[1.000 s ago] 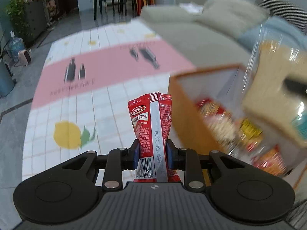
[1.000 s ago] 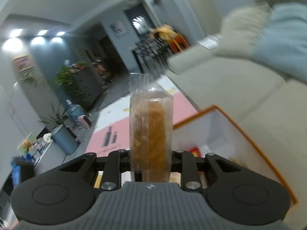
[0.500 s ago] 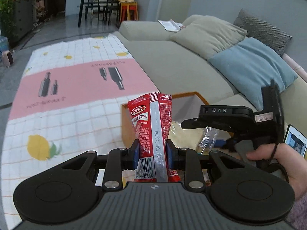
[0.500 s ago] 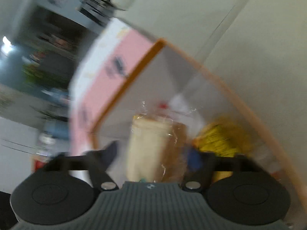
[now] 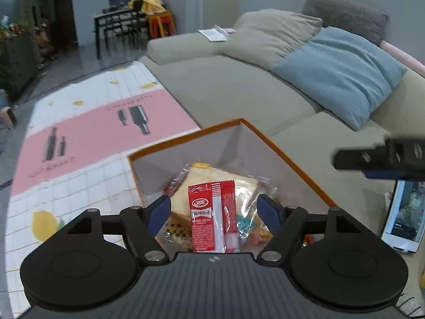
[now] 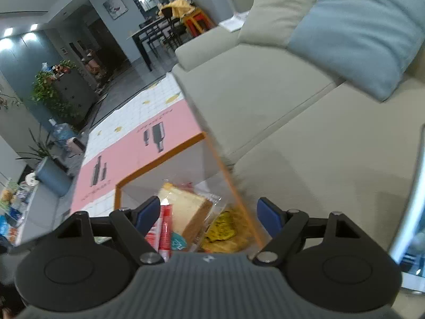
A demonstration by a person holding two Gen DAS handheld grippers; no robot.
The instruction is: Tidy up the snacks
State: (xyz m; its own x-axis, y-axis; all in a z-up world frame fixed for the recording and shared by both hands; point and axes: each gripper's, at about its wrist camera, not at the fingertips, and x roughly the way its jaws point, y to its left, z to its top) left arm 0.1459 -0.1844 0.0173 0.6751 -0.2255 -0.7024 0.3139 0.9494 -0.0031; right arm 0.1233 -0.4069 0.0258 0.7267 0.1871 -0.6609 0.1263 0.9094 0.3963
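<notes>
On the sofa (image 5: 225,85) stood the orange-rimmed box (image 5: 287,154), with wrapped bread (image 5: 202,180) inside. Over it, the left gripper (image 5: 213,207) had just spread its jaws, releasing the red packet (image 5: 212,212), which was clenched a second before; it now sat clear of both pads, atop the bread. The right gripper (image 6: 209,212) was likewise released and empty. Two snacks looked stowed. Open room lay above the rim.

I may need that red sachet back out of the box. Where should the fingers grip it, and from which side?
Grip the red sachet near its free crimped top end, coming from above. It lies flat on the bagged bread, so pinching across its narrow width probably works best.
</notes>
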